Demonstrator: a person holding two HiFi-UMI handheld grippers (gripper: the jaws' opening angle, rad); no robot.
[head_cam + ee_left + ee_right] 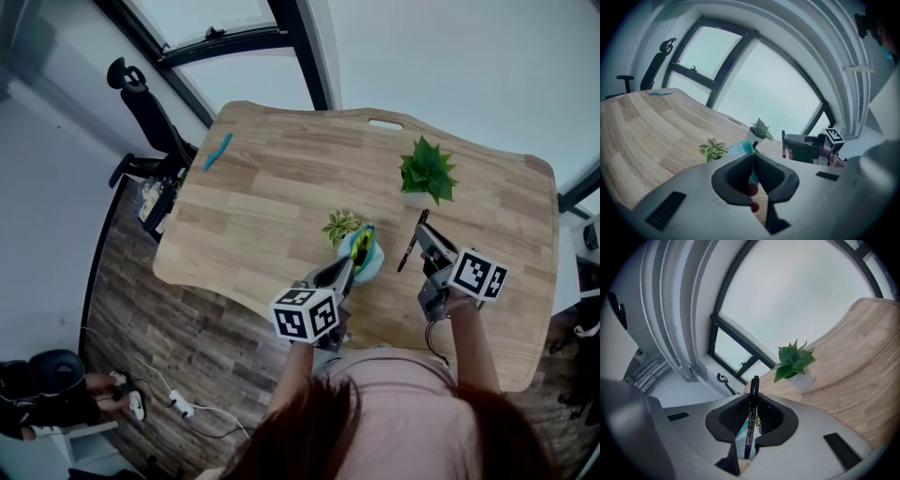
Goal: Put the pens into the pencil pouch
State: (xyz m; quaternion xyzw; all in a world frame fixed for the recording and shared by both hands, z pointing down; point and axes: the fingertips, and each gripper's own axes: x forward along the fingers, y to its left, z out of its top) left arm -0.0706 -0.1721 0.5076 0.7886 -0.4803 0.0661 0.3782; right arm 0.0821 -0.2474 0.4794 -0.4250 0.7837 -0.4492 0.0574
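**Right gripper (424, 234) clamped on a pen, left gripper (349, 267) pinching the pouch**

So, the right gripper's jaws are closed most of the way onto a black pen (411, 246). The pen is held crosswise between the pads, with both ends sticking out past the jaws. It's carried clear of the table (262, 206), just to the right of the pencil pouch (366, 255) as seen from the head view. In the right gripper view a bit of teal fabric can be made out below the pen, through the gap in the jaws.

The left gripper's jaws are drawn nearly together, and the teal edge of the pencil pouch is nipped between them. The pouch sits on the near-middle part of the table and something yellow-green can be seen in its mouth.

The rest, biggest first:
- A black office chair (141, 103) is parked off the table's far left corner.
- A green plant (427, 171) in a white pot is placed beyond the right gripper.
- A small variegated plant (339, 226) is set just beside the pouch, on its far-left side.
- A blue item (217, 151), thin and pen-shaped, is left lying well apart near the far left edge.
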